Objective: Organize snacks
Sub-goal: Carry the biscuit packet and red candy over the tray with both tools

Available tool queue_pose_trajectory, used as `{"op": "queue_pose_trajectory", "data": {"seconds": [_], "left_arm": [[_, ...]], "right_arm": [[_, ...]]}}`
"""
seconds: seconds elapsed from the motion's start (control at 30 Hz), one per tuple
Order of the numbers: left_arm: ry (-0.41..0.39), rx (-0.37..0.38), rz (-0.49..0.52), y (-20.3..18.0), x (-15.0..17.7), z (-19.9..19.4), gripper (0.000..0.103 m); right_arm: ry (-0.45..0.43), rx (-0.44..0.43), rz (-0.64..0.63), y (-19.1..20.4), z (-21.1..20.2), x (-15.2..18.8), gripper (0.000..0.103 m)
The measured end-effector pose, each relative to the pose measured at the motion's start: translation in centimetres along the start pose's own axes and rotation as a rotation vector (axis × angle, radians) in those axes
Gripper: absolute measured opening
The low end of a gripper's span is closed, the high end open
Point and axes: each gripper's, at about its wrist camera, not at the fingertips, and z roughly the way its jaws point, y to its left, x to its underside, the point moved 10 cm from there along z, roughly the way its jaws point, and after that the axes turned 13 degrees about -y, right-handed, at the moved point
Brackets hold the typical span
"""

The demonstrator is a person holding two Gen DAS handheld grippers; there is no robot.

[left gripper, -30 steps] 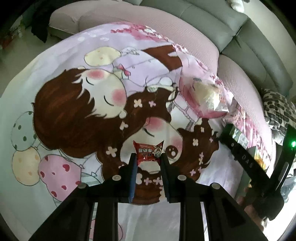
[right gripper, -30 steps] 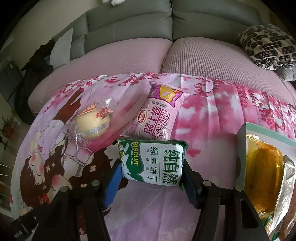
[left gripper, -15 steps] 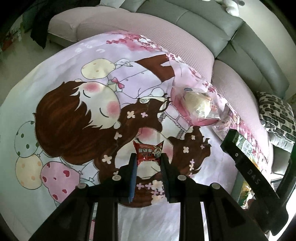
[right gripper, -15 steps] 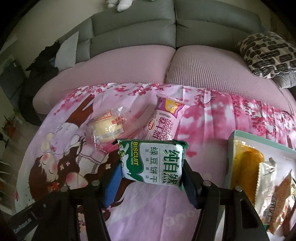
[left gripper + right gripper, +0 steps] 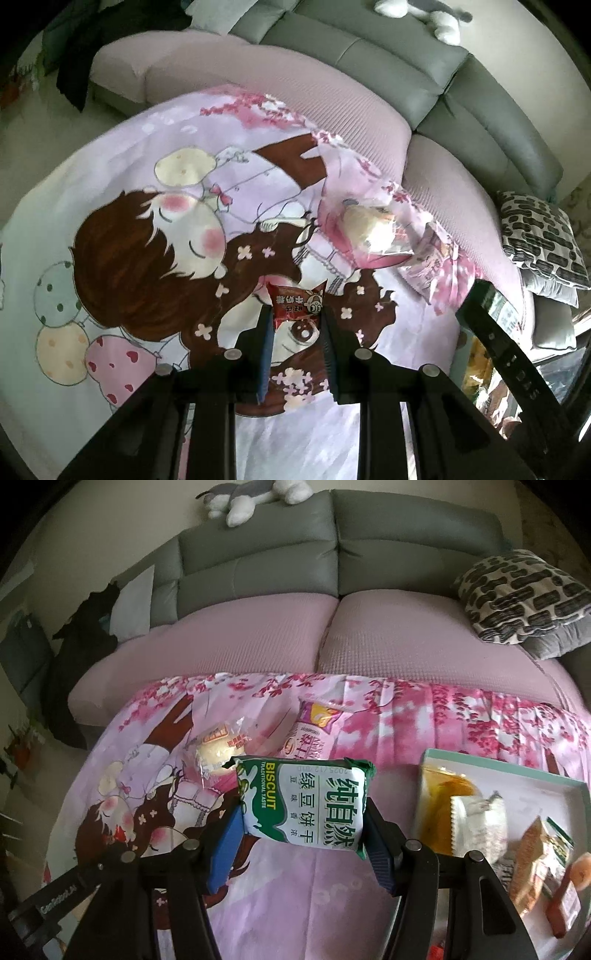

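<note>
The green-and-white foil biscuit packet (image 5: 303, 806) is clamped in the right gripper (image 5: 303, 843) above the printed cloth's (image 5: 388, 720) near edge; the left gripper (image 5: 297, 345) pinches a small red candy wrapper (image 5: 297, 304). Either slick wrapper may slip before reaching the pale green-rimmed tray (image 5: 509, 770).

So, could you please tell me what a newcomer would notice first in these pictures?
Probably the green-and-white biscuit packet clamped in the right hand-held gripper, above the pink cartoon-print blanket. Next, the small red candy wrapper pinched in the left hand-held gripper, and the pale green tray of snacks at right.
</note>
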Motion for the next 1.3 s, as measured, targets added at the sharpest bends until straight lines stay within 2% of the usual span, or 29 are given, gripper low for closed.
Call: {"op": "queue_pose_trajectory", "data": {"seconds": [0.23, 0.47, 0.73, 0.97, 1.3], "left_arm": [[-0.069, 0.062, 0.02, -1.9, -1.5, -1.7, 0.025], [-0.06, 0.184, 0.021, -4.4, -1.7, -2.7, 0.025], [-0.098, 0.218, 0.107, -7.5, -1.7, -4.3, 0.025], [-0.109, 0.285, 0.237, -13.0, 0.1, -5.4, 0.025], [-0.081, 0.417, 0.504, -23.0, 6.7, -6.6, 0.026]], "right_arm": [[-0.021, 0.03, 0.057, -2.0, -2.8, -0.5, 0.064], [-0.052, 0.091, 0.111, -5.1, -6.3, -0.5, 0.064], [-0.064, 0.165, 0.216, -10.7, -9.3, 0.4, 0.064], [-0.09, 0.311, 0.338, -18.5, -12.0, 0.8, 0.064], [-0.111, 0.425, 0.491, -26.2, -15.1, 2.8, 0.064]]}}
